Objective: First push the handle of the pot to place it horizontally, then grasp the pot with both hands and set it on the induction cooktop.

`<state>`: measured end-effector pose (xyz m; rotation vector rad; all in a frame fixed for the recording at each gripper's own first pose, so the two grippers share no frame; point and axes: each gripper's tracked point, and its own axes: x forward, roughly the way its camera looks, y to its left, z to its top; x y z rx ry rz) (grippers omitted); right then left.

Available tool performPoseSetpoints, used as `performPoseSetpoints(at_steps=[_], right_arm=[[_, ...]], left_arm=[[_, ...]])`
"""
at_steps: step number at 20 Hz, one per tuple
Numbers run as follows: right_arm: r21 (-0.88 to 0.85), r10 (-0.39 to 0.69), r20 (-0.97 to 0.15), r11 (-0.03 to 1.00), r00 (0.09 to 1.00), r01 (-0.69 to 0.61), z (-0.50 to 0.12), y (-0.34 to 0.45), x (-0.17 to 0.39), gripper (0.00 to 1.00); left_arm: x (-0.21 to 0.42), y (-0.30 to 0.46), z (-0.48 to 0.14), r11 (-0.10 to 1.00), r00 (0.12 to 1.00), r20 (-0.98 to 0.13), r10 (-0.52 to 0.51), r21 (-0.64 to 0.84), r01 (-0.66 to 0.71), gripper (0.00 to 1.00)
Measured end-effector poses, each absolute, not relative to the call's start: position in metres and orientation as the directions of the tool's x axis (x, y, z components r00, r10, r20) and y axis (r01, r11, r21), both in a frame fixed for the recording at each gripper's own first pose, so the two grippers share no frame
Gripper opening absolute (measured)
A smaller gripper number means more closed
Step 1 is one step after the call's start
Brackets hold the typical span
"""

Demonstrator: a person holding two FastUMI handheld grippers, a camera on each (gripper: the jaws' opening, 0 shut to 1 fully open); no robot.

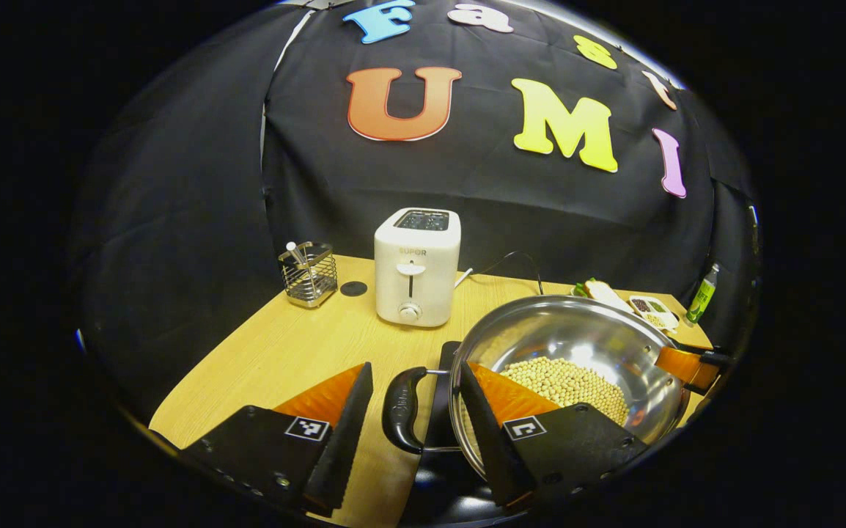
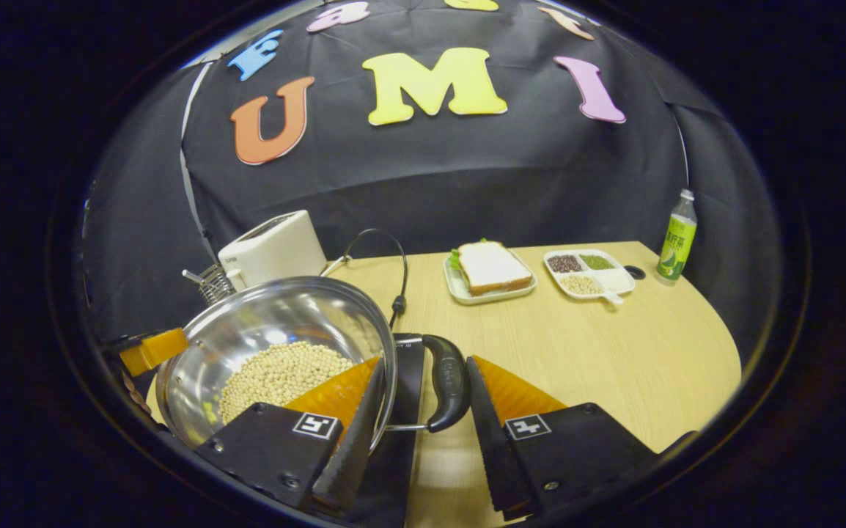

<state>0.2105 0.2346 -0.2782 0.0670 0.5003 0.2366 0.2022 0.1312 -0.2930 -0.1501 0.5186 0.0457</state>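
- The pot (image 1: pixel 569 367) sits on the black induction cooktop (image 1: pixel 441 411) near the table's (image 1: pixel 284 352) front edge; bare wood lies open on the left toward the toaster (image 1: pixel 417 265) and the wire utensil holder (image 1: pixel 309 274).
- In the right gripper view, open table stretches to the right, with the sandwich plate (image 2: pixel 490 273), divided tray (image 2: pixel 590 273) and green bottle (image 2: pixel 677 236) well apart at the back.
- The left gripper (image 1: pixel 416 433) stands wide, its fingers straddling the pot's left handle (image 1: pixel 402 409) without pressing; the inner finger overlaps the rim.
- The right gripper (image 2: pixel 423 433) is likewise spread around the right handle (image 2: pixel 449 381), not clamped.
- The cooktop is mostly hidden beneath pot and fingers.
- The pot is shiny steel, holding pale round beans (image 2: pixel 280 372).
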Motion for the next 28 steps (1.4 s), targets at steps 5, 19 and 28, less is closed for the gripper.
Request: performPoseSetpoints(at_steps=[5,19,28], right_arm=[[0.090,0.207,-0.368,0.978,0.907,-0.187,-0.243,0.216,0.197,0.75],[0.041,0.231,-0.088,0.973,0.969,-0.228,-0.136,0.157,0.083,0.96],[0.015,0.207,0.039,0.978,0.978,-0.207,-0.053,0.100,-0.014,0.96]], left_arm=[[0.184,0.143,-0.263,0.984,0.899,-0.433,0.059,-0.129,-0.126,0.77],[0.094,0.077,-0.147,0.995,0.977,-0.214,-0.006,-0.103,-0.016,0.95],[0.020,0.028,-0.047,0.998,0.998,-0.039,-0.045,-0.047,0.044,0.95]])
